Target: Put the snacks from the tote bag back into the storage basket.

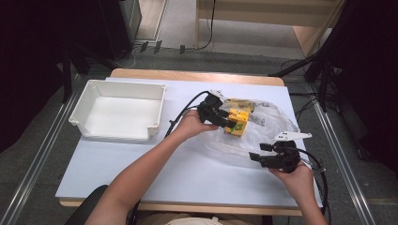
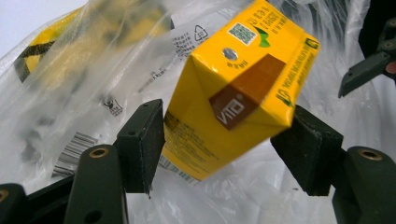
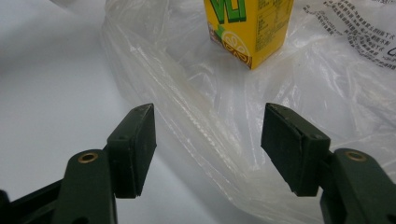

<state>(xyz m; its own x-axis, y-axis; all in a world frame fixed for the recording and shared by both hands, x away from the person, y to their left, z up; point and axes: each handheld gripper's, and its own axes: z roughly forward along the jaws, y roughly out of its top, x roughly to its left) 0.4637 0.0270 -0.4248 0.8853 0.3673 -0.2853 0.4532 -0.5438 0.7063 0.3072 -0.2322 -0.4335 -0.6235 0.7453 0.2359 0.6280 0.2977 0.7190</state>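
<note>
A yellow drink carton is held tilted above a clear plastic bag at the table's middle right. My left gripper is shut on it, one pad against each side. Inside the bag lies a second yellow pack, blurred by the film. My right gripper hovers open at the bag's near edge, its jaws wide apart over crumpled film, and the carton hangs just beyond them. A right gripper fingertip shows at the far right of the left gripper view.
An empty white bin stands on the left half of the white table. Cables trail from both grippers. Dark stands and a floor cable flank the table's far side.
</note>
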